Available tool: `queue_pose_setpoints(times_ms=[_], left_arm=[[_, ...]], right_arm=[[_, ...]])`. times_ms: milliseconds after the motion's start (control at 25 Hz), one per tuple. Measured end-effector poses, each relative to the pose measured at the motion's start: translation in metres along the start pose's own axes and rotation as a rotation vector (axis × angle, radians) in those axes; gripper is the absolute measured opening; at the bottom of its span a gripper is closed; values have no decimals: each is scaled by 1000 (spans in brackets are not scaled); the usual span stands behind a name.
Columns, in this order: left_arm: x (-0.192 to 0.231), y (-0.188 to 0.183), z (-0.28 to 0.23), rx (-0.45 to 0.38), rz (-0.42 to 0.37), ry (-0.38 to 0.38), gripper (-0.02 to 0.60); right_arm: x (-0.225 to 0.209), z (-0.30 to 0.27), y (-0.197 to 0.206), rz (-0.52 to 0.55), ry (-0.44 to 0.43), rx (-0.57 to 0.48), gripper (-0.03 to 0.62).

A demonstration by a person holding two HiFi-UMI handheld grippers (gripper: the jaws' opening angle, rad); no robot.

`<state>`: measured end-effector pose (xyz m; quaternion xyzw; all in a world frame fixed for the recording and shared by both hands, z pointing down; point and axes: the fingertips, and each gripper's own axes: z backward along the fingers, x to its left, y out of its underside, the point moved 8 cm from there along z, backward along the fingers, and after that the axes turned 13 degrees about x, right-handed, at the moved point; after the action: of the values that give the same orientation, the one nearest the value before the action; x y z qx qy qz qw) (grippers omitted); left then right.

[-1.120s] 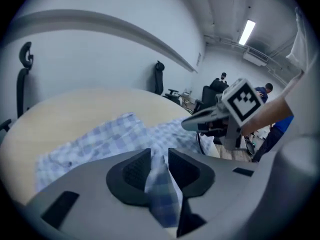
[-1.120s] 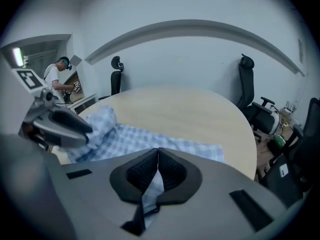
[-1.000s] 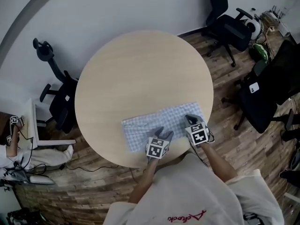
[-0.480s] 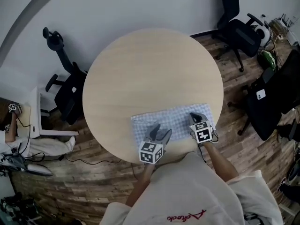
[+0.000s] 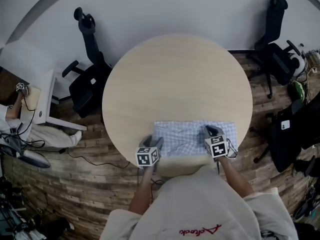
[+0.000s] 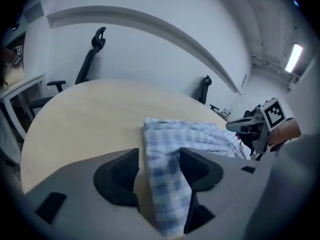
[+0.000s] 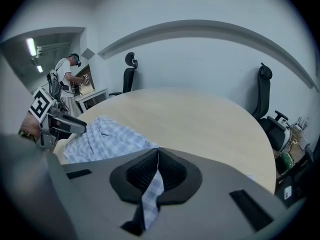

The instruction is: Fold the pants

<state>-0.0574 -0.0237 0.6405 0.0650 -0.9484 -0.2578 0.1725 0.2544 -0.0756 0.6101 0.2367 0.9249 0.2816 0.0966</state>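
While the right gripper keeps its jaws clamped on a thin corner of the pants, the left gripper has slid from their middle to their left end; its jaws have just been opening, with the edge lying loose between them, so a new grasp seems near; soft blue-white checked cloth, a flat strip at the near rim of the round, pale wooden worktop.

We've got the table bare over its whole far half and out to both side edges, so there's free passage there. The only obstacle on top is the pants, lying low and flat along the near edge. Off the table, an office chair crowds the left edge. A second chair stands off the far-right edge, and a white desk sits further left.
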Motion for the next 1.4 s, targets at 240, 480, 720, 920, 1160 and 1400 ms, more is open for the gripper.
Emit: queue_pose_setpoints(times_ms=[240, 480, 720, 920, 1160, 1400], left_arm=[[6, 6, -21, 71, 16, 57, 229], [-2, -1, -22, 58, -27, 62, 63], [35, -12, 1, 21, -5, -2, 61], [83, -14, 34, 18, 15, -94, 61], [114, -10, 64, 1, 43, -154, 61], [78, -30, 86, -91, 23, -106, 61]], right_arm=[[-11, 9, 12, -8, 36, 9, 29], [-17, 12, 24, -35, 47, 38, 29], [-19, 6, 35, -27, 39, 66, 29], [-13, -2, 36, -18, 22, 78, 29], [-2, -11, 31, 2, -2, 80, 29], [-6, -8, 24, -13, 10, 41, 29]])
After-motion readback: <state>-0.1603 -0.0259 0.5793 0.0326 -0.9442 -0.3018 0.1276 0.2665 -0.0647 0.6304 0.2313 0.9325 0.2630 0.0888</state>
